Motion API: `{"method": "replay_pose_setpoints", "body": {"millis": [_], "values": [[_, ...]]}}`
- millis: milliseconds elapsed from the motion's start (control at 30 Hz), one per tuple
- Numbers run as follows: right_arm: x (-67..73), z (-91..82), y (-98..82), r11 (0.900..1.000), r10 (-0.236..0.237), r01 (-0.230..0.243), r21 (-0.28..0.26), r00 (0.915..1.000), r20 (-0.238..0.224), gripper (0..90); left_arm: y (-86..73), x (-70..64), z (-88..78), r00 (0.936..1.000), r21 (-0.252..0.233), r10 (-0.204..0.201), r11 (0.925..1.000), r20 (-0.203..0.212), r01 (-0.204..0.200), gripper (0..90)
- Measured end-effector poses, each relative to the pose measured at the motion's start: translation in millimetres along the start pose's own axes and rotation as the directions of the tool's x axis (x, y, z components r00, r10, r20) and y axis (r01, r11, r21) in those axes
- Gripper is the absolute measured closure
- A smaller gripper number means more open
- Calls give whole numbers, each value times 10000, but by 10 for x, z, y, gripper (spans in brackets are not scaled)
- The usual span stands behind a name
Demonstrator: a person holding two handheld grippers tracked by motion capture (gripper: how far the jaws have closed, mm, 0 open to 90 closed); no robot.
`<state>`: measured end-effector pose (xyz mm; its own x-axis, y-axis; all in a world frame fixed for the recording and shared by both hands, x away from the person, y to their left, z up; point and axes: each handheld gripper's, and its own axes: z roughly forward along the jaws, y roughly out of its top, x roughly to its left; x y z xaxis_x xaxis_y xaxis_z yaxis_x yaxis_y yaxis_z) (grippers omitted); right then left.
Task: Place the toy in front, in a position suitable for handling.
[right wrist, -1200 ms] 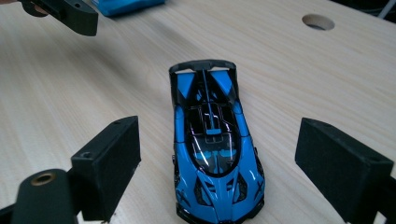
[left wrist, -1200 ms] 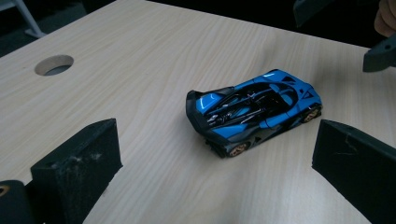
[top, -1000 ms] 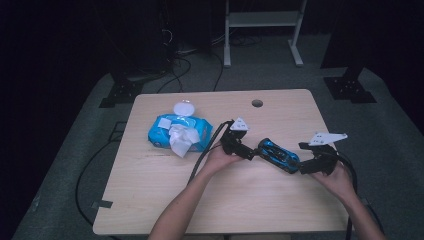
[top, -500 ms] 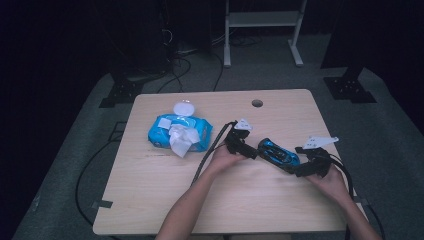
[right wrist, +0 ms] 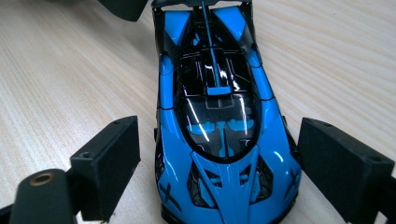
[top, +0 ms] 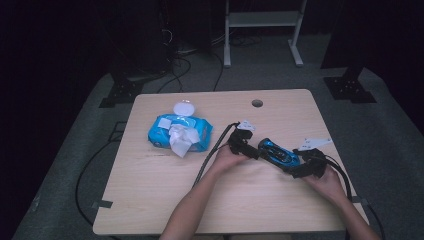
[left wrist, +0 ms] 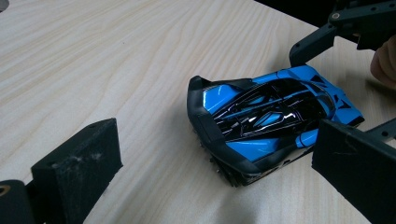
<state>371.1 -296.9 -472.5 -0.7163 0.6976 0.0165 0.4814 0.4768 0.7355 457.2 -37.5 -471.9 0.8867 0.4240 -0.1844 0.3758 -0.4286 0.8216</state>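
Note:
A blue and black toy sports car lies on the wooden table, right of centre. My left gripper stands at its rear end and my right gripper at its nose. In the left gripper view the car lies tail-first between the wide-apart jaws of my left gripper, closer to the right pad. In the right gripper view my right gripper is open around the nose of the car, and neither pad touches it.
A blue pack of wet wipes with a white wipe pulled up lies left of centre, and a white round lid sits behind it. A cable hole is near the table's far edge. Black cables trail from both grippers.
Both grippers have edged a little closer to the car's two ends. The car has stayed in place.

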Motion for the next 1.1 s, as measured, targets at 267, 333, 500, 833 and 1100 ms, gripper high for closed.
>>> {"method": "replay_pose_setpoints", "body": {"millis": [267, 333, 500, 833, 1100], "values": [[10, 72, -4, 9997, -57, 55, 252, 10000, 75, 131, -8, -1, 55, 9999, 120, 14, 9999, 100, -15, 88], [7, 84, -8, 9996, -101, 99, 261, 9999, 52, 131, -11, -2, 70, 9996, 117, -8, 9999, 288, 5, 88], [6, 109, -23, 9993, -74, 70, 371, 9999, 88, 136, -11, -16, 129, 9980, 331, -136, 9994, 615, 115, 91], [-21, 103, -36, 9997, -48, 47, 231, 10000, 18, 217, 3, -48, 188, 9923, 915, 92, 9956, 1237, -206, 219], [-5, 97, -25, 9992, -227, 225, 316, 9997, 70, 225, 11, -69, 197, 9924, 1085, 332, 9930, 1185, -461, 244]]}}
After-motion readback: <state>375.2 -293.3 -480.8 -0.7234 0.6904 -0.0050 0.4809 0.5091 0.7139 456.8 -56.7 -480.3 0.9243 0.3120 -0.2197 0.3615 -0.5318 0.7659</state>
